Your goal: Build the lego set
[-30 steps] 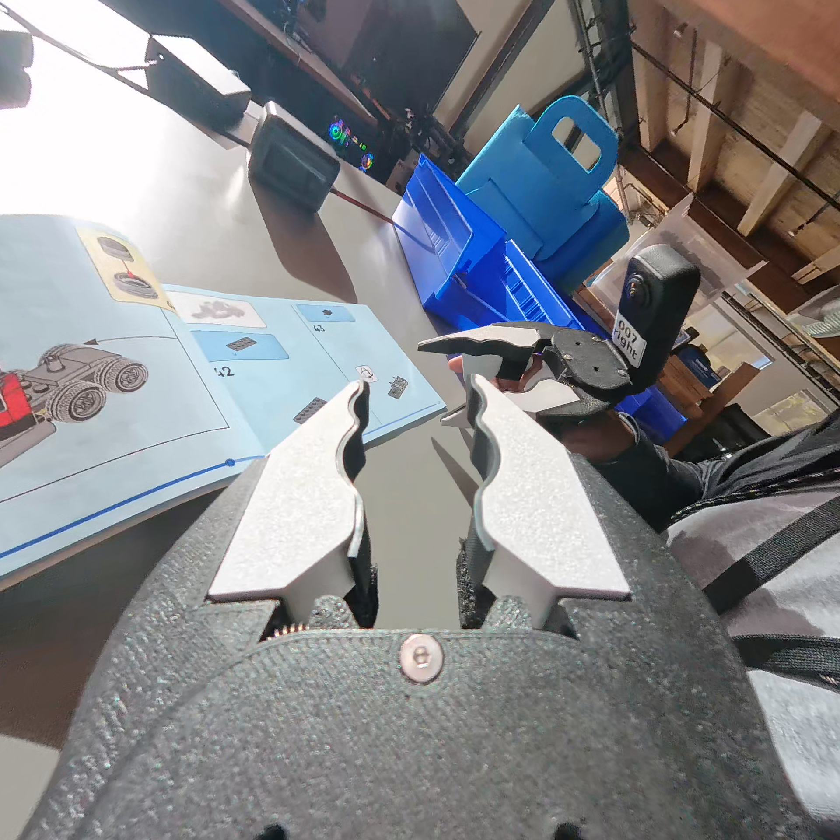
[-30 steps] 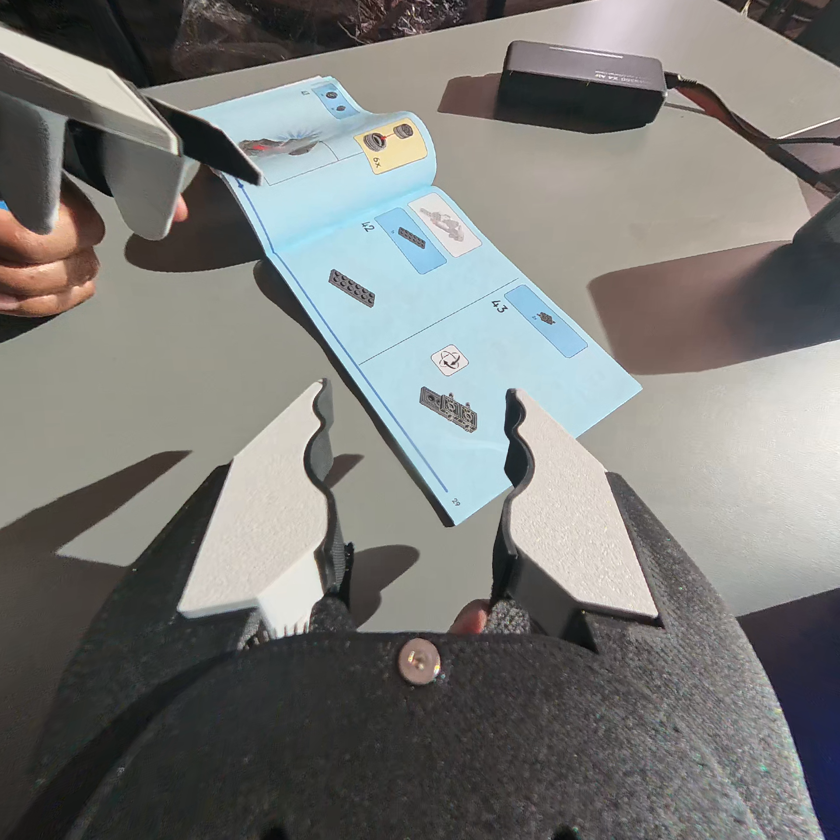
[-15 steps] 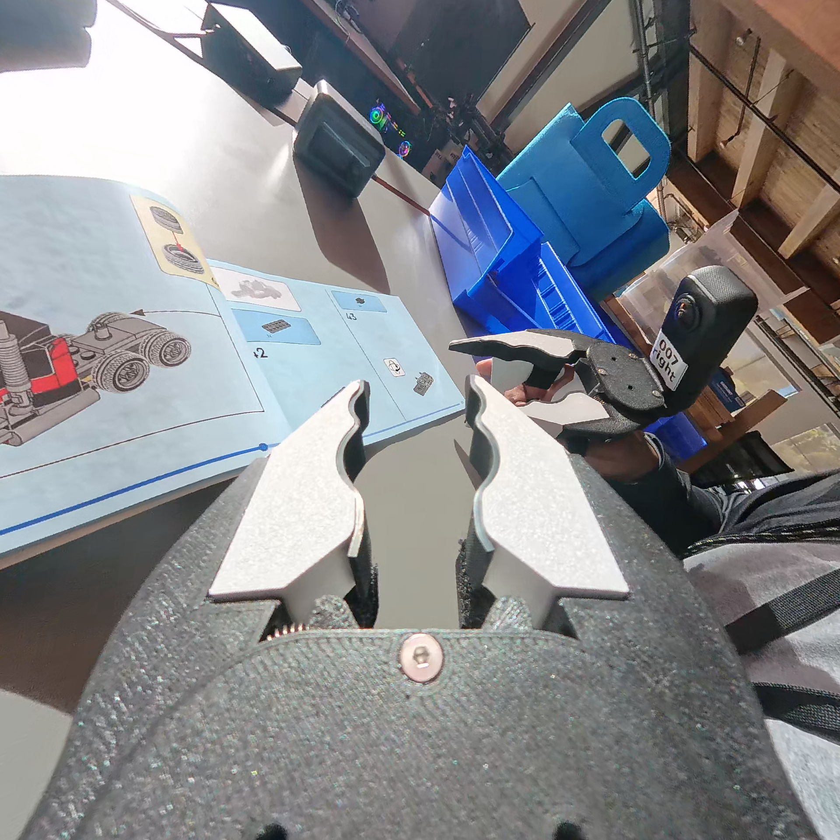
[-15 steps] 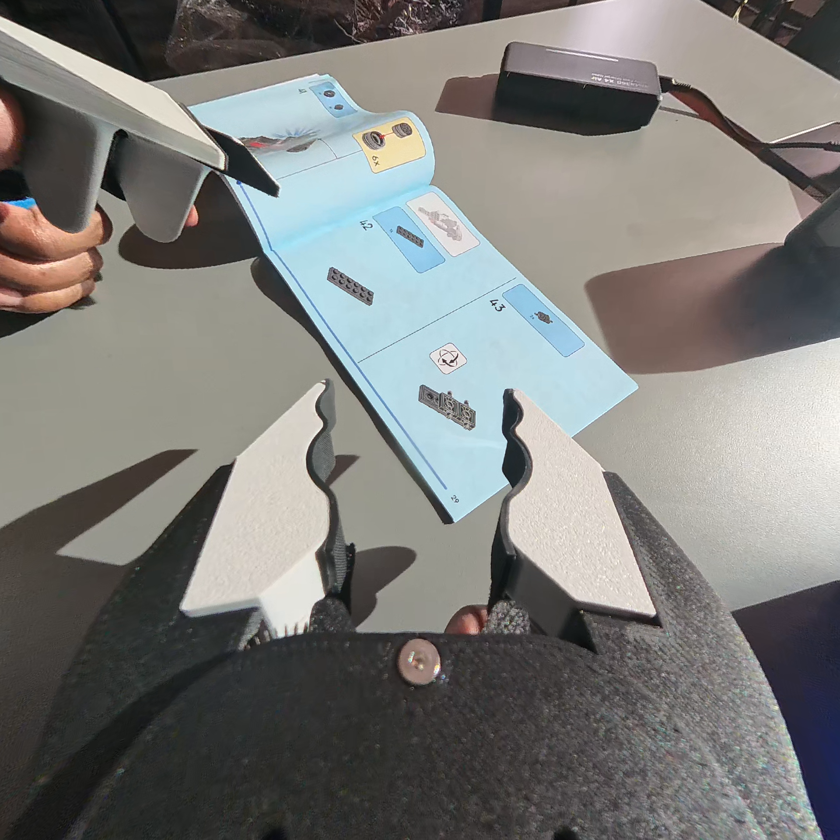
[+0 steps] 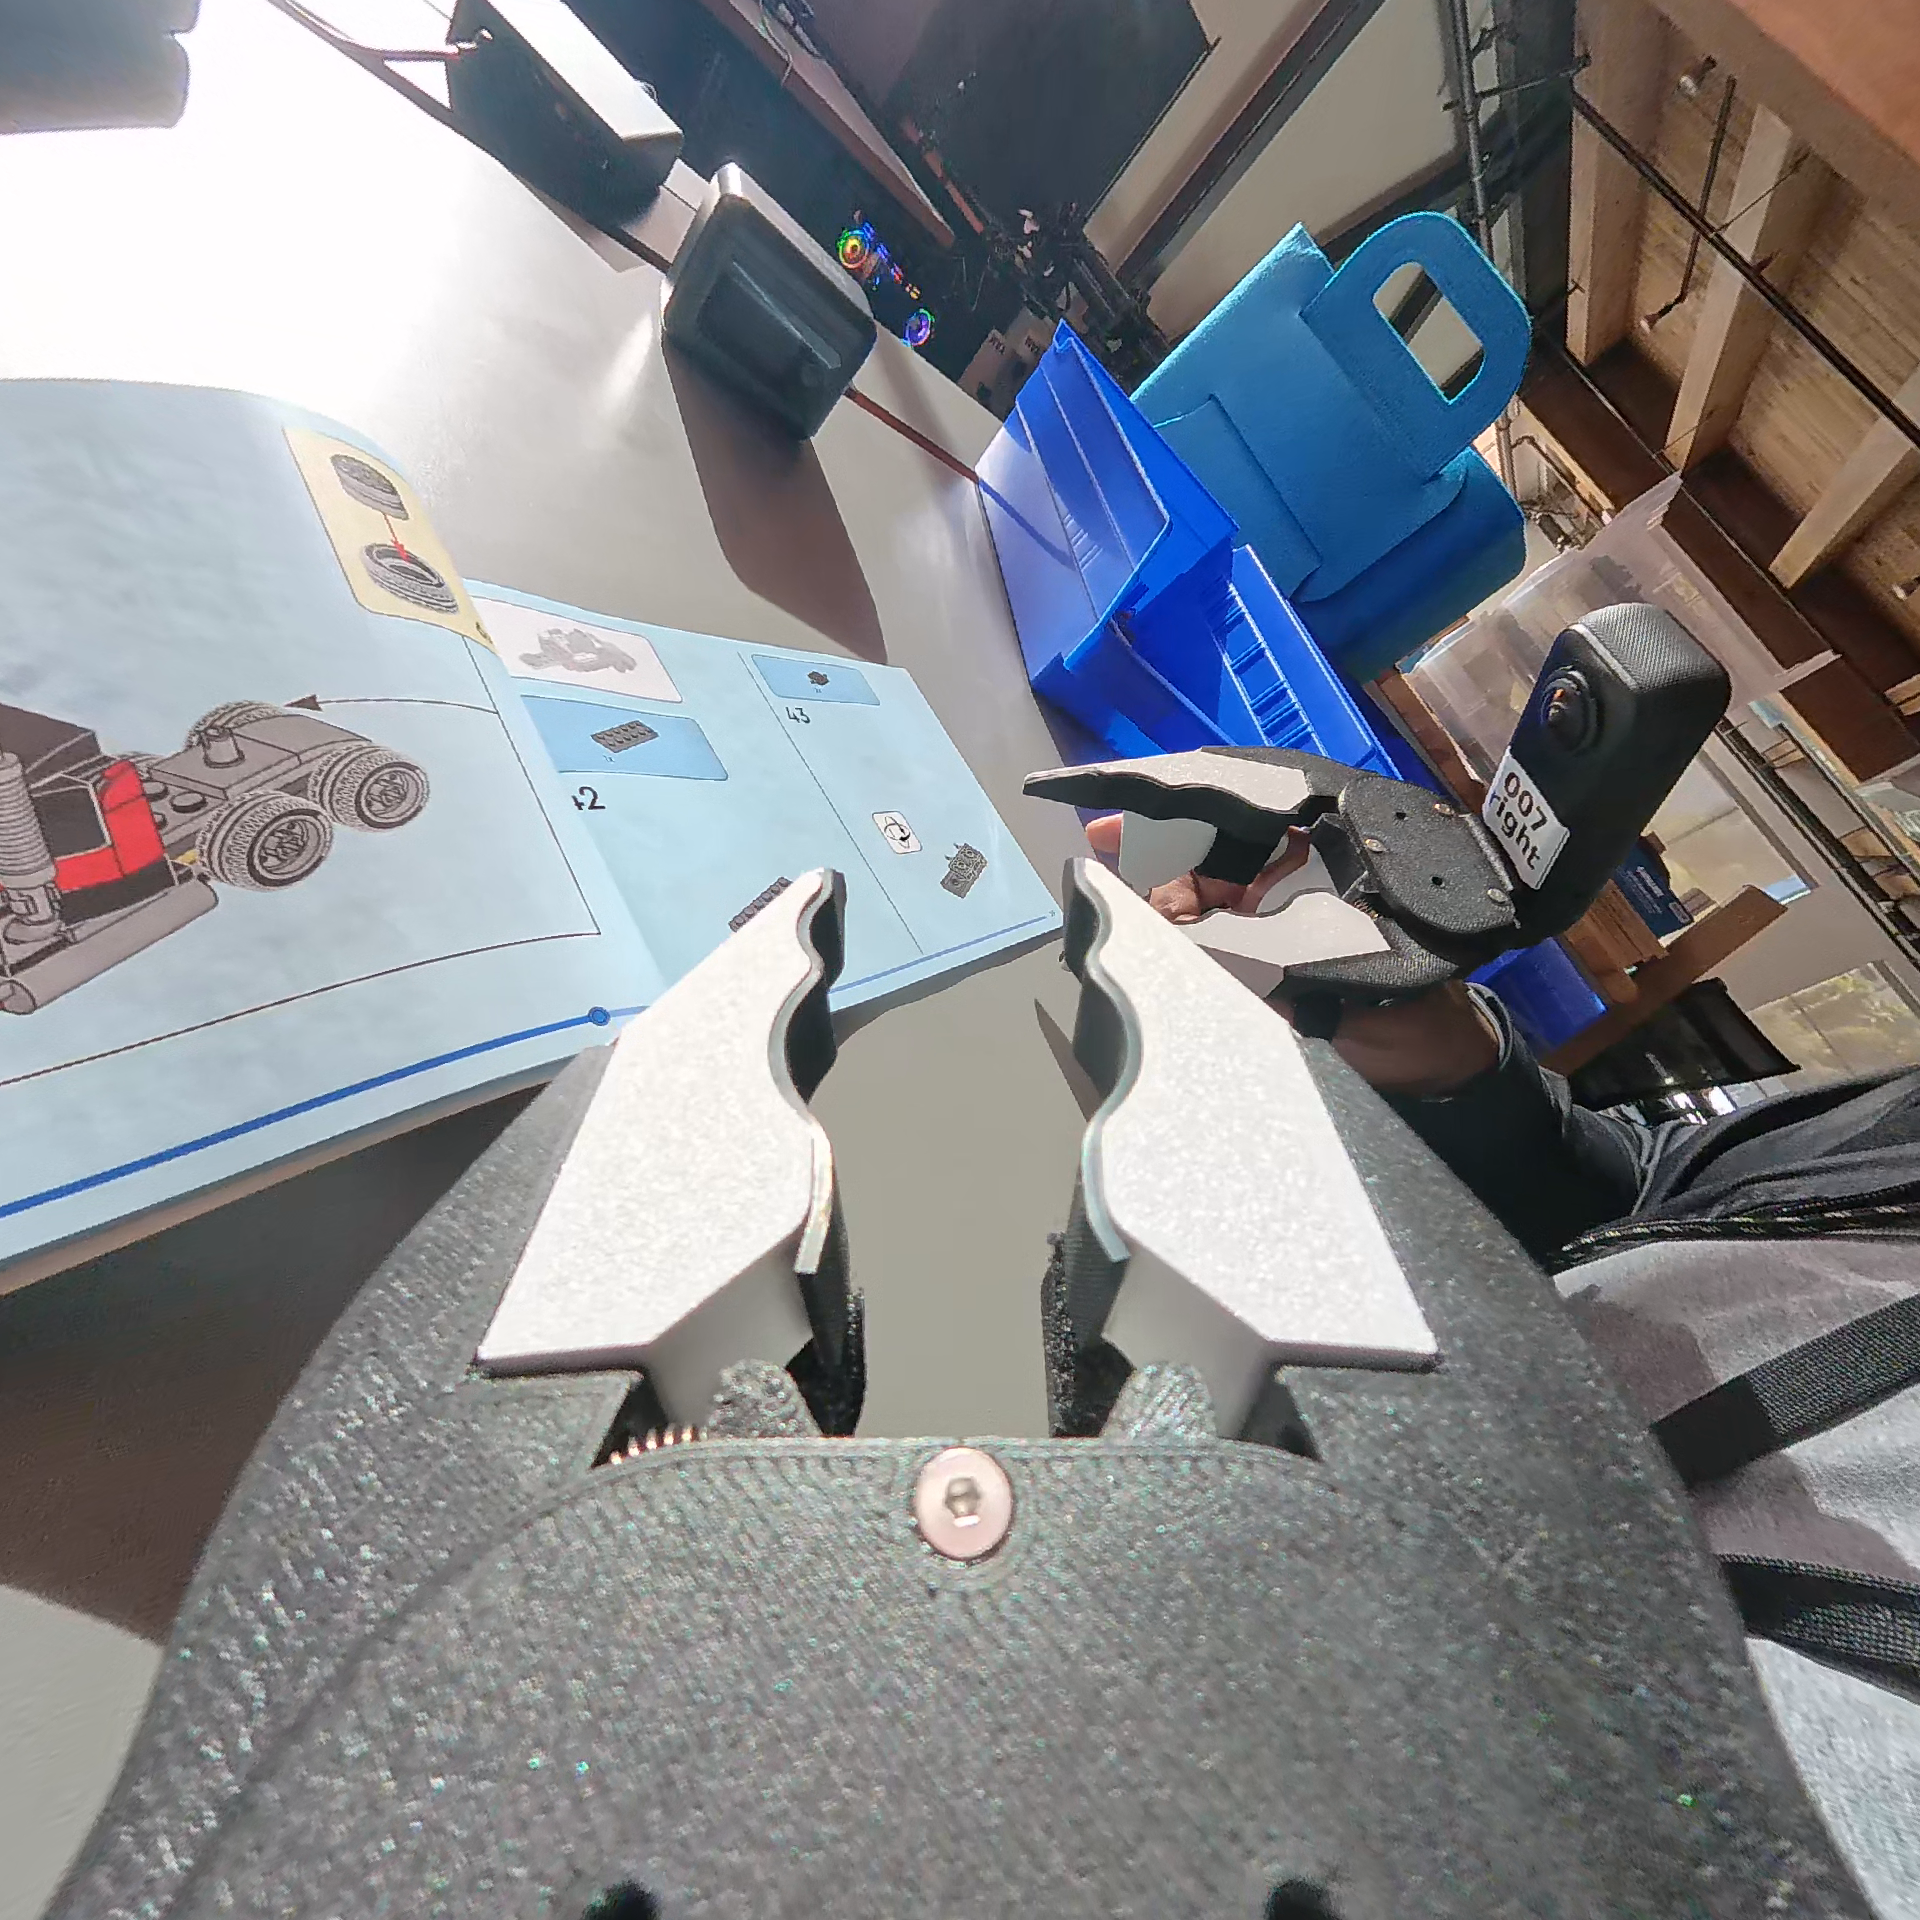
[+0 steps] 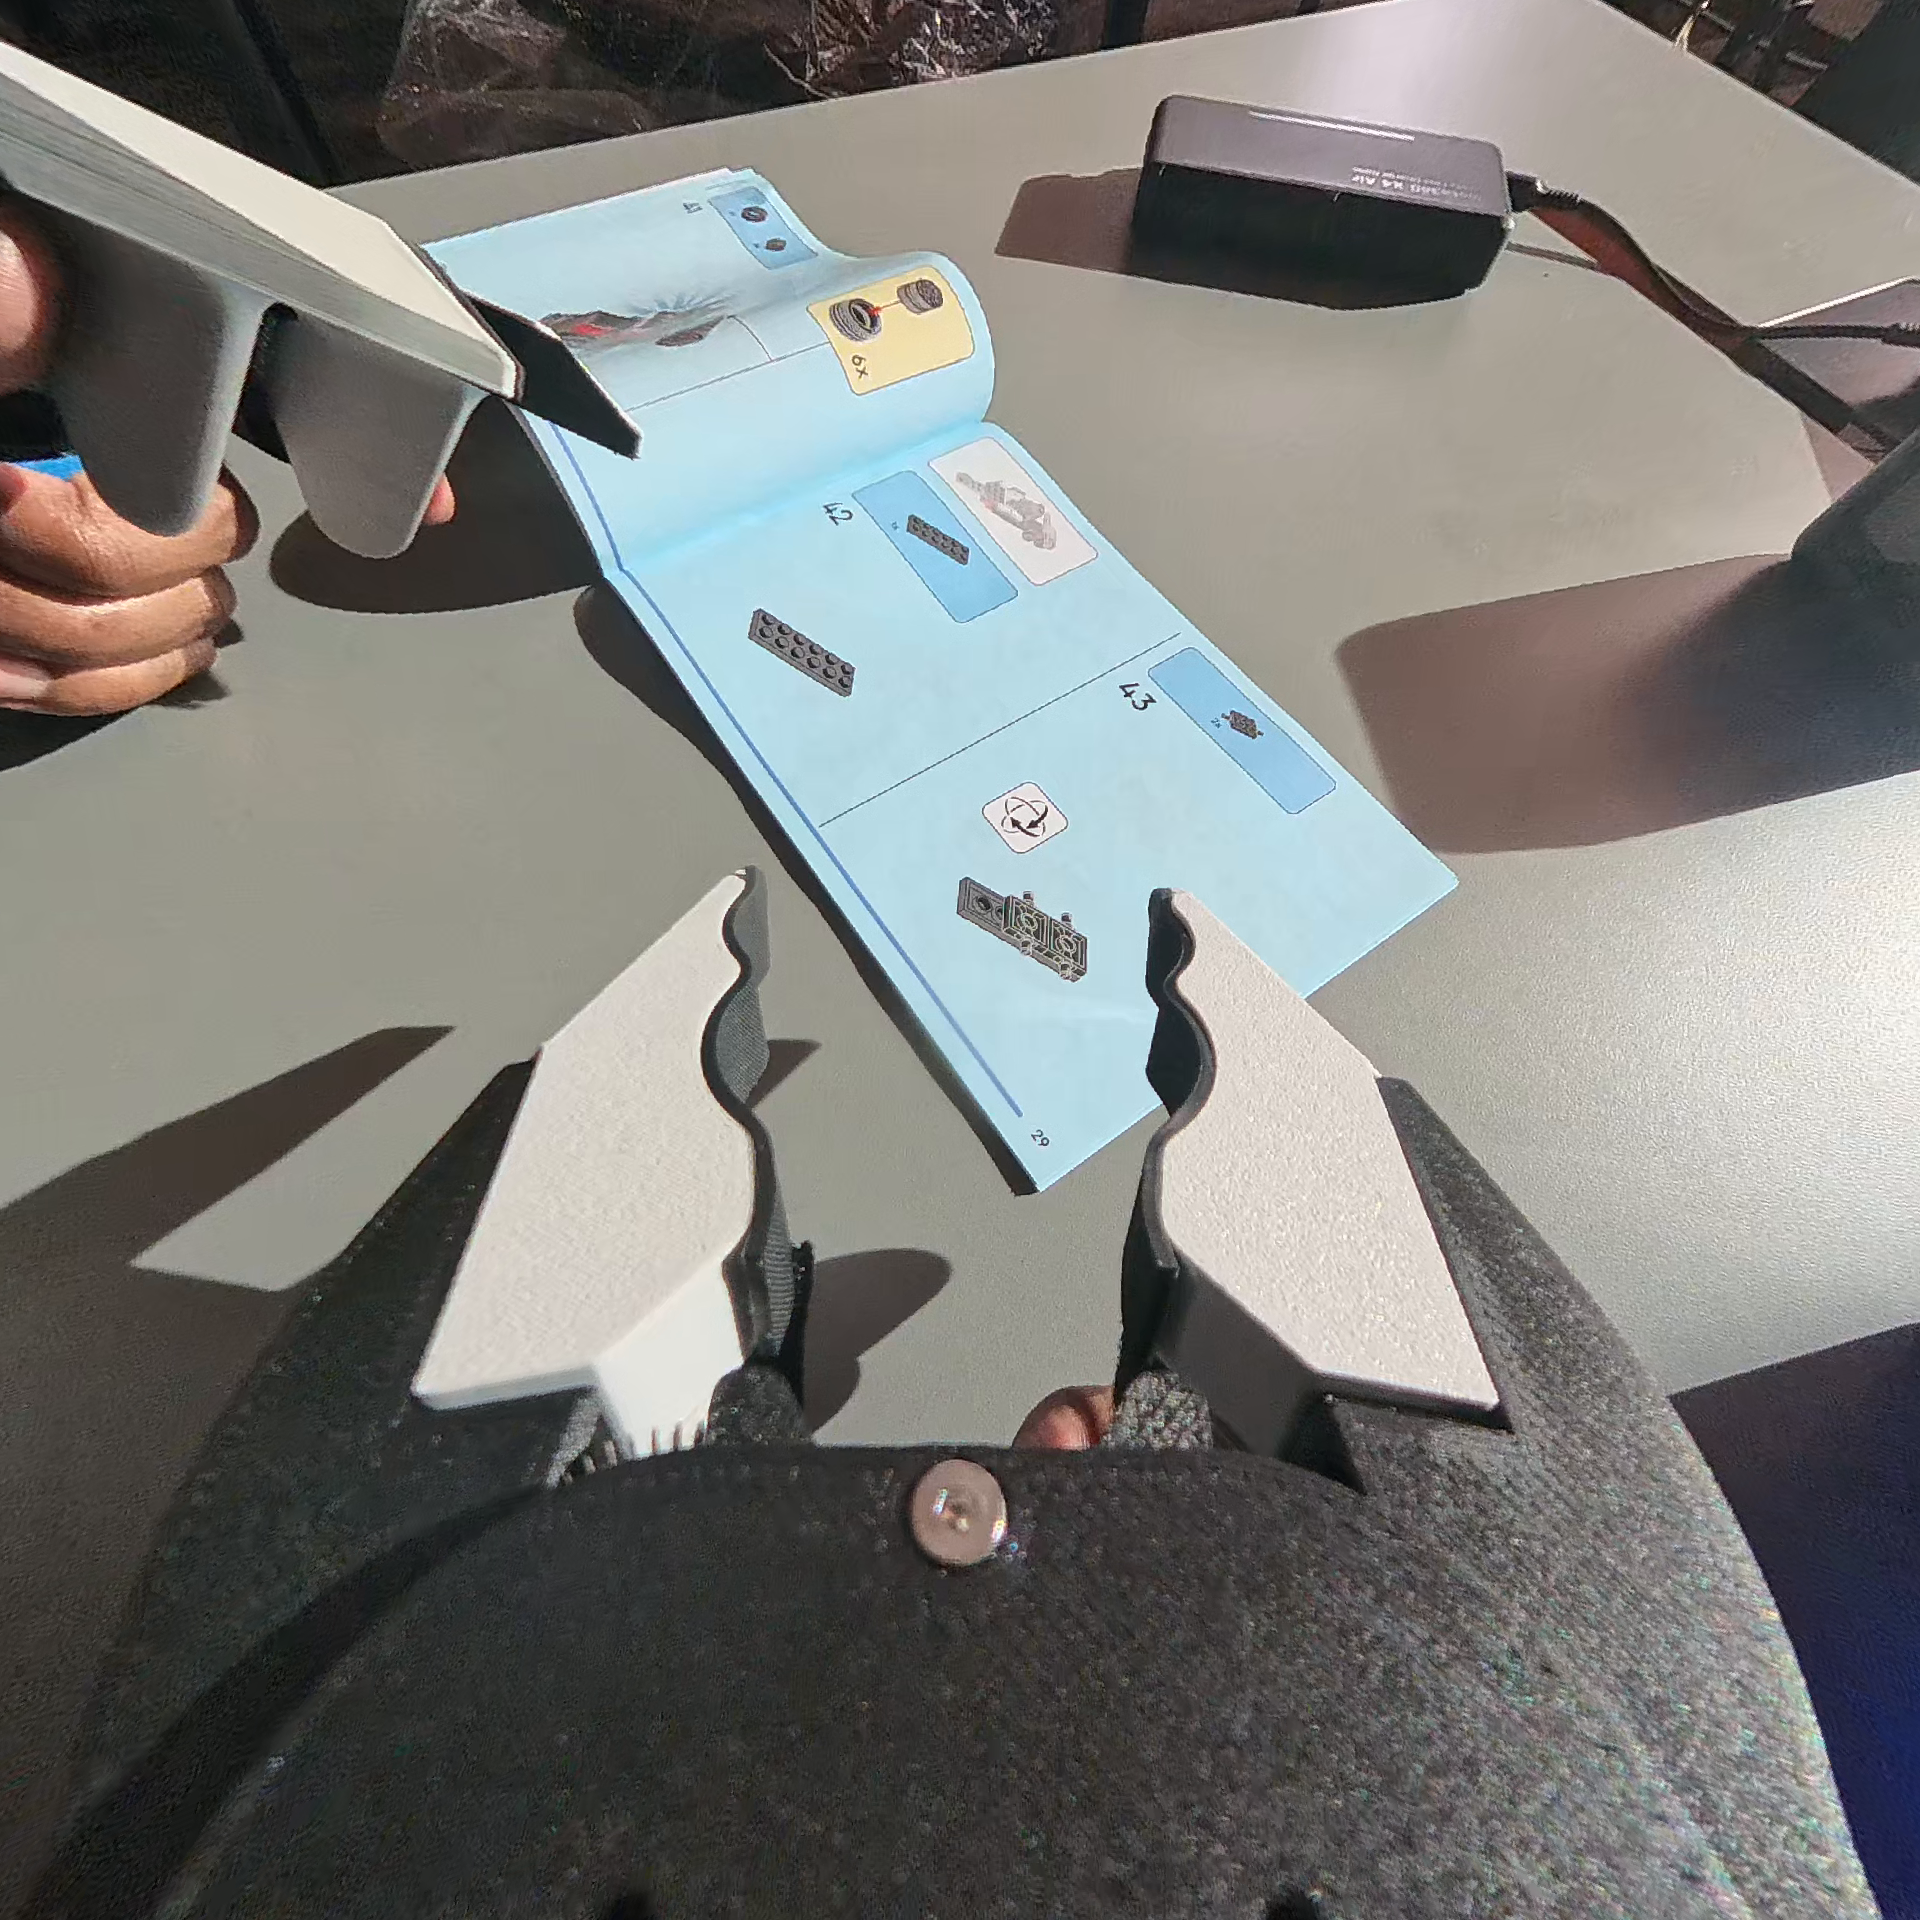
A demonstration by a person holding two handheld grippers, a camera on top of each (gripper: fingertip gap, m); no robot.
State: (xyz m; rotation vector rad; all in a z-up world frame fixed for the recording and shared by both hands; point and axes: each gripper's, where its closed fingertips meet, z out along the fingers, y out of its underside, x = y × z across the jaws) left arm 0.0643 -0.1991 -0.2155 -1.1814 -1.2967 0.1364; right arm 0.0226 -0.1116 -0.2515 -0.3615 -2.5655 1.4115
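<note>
Grey matte table [image 6: 436, 831] under workshop shelving and timber beams carries everything. Left gripper [image 5: 951, 904] hangs with its jaws a moderate gap apart, nothing between them, angled low over the near edge of the table. Right gripper [image 6: 951, 899] has its jaws set wide, also empty, hovering above the near corner of the light-blue paper instruction booklet [image 6: 935, 675]. Both look parked so the person can read the open pages; that is a judgement.

The booklet lies open mid-table, one corner toward the right gripper, far pages curling up. No loose bricks show in either view, so where the lego parts are cannot be told; possibly in the blue plastic bin [image 5: 1122, 582] at the table's far right edge, contents hidden.

Count: two grippers, one booklet, one blue bin, one blue felt bag [image 5: 1351, 416] behind it, two black box-shaped devices (black flat adapter [image 6: 1320, 197] with cable, black slanted box [image 5: 769, 312]). One bare hand [image 6: 94, 613] grips the left tool.
</note>
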